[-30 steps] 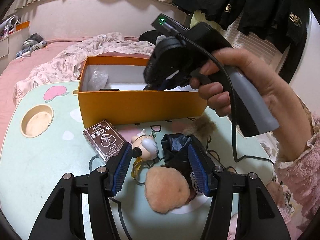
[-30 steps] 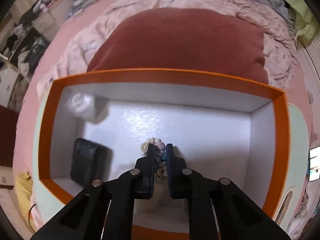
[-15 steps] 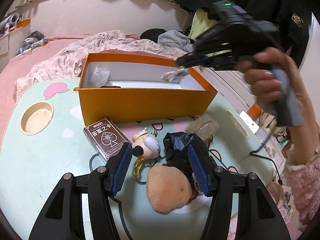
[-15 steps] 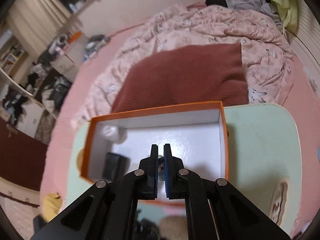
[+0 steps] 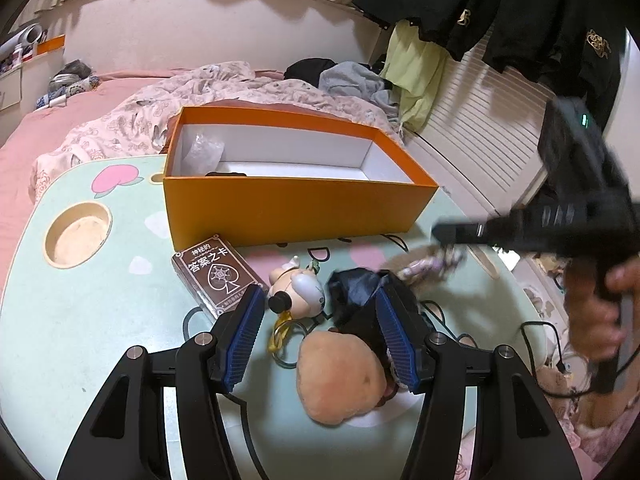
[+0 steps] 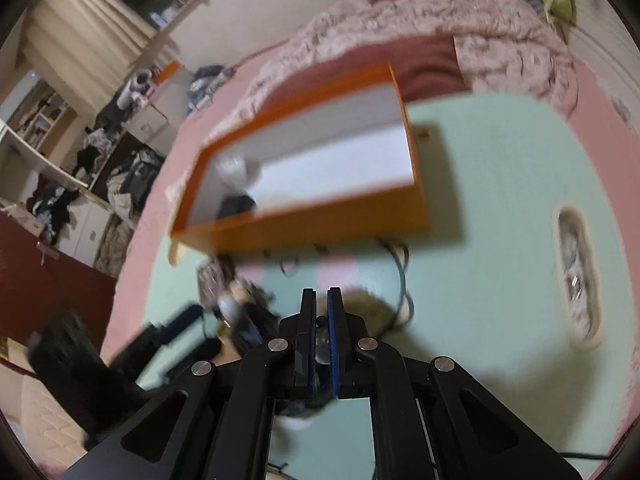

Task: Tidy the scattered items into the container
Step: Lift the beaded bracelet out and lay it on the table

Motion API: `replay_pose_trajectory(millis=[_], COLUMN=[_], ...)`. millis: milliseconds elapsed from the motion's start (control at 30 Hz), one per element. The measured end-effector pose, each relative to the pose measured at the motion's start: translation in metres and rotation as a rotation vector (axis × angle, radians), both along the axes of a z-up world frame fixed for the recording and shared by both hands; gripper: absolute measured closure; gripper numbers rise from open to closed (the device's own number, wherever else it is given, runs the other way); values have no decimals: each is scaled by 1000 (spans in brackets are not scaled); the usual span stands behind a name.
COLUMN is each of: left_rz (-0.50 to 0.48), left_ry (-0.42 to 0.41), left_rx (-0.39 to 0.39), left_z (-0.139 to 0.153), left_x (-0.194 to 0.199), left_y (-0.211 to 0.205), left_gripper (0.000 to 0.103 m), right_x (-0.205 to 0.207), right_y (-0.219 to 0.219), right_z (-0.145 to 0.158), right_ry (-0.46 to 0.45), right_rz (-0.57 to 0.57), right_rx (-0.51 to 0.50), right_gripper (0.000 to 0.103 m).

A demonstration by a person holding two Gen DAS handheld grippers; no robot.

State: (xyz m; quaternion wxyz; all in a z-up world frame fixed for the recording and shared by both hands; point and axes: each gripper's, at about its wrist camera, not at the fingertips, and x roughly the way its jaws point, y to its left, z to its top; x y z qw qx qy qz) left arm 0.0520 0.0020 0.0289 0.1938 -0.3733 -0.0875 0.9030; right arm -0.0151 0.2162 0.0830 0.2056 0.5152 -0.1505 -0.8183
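The orange box (image 5: 296,208) with a white inside stands at the back of the mint table (image 5: 80,320). It holds a clear plastic bag (image 5: 202,152) and a dark item (image 5: 226,175). My left gripper (image 5: 322,336) hovers open over a small figure keychain (image 5: 300,288), a black pouch (image 5: 356,292) and a tan plush (image 5: 340,376), pressing on none. A card deck (image 5: 218,276) lies to its left. My right gripper (image 5: 440,234), blurred, is shut on a bead bracelet (image 5: 430,265) that dangles right of the box. In the right wrist view the gripper (image 6: 321,300) pinches a bead (image 6: 320,344), with the box (image 6: 320,216) beyond.
A round cup recess (image 5: 78,234) is sunk into the table at the left. A cable (image 6: 402,276) loops in front of the box, and an oval slot (image 6: 576,276) sits near the right edge. A pink bed with a rumpled quilt (image 5: 224,88) lies behind.
The right gripper came up out of the box with the bead bracelet still pinched and swung off to the right of it. The left gripper stayed where it was.
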Motion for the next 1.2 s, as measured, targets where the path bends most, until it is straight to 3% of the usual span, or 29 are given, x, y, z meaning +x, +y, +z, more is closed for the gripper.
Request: replay_pose_trajectory(millis=[67, 133, 167, 400, 500, 633, 733, 867, 1033, 1100, 1200], left_rz=[1, 4, 5, 12, 13, 13, 18, 8, -3, -28, -69], left_ry=[3, 4, 2, 3, 6, 12, 25, 9, 30, 6, -126], left_rx=[-4, -8, -10, -20, -23, -29, -22, -7, -95, -124, -124], left_z=[1, 1, 1, 1, 2, 4, 11, 30, 70, 82, 86], left_x=[0, 0, 0, -1, -1, -1, -3, -15, -48, -67, -107], left_y=[1, 1, 2, 3, 4, 4, 1, -6, -8, -5, 0], left_gripper=[44, 44, 44, 44, 44, 44, 44, 44, 44, 44, 44], right_x=[6, 9, 12, 27, 32, 38, 41, 40, 39, 39, 40], right_y=[-2, -6, -7, -2, 0, 0, -7, -10, -6, -4, -3], right_z=[-8, -14, -15, -3, 1, -2, -8, -13, -12, -12, -13], right_ry=[10, 7, 23, 158, 198, 197, 204, 183, 184, 182, 178], right_rz=[10, 21, 15, -79, -134, -197, -226, -205, -228, -228, -228], right_rx=[17, 67, 86, 73, 94, 57, 147, 142, 148, 149, 151], right_gripper=[89, 58, 54, 54, 47, 46, 45, 45, 45, 45, 45])
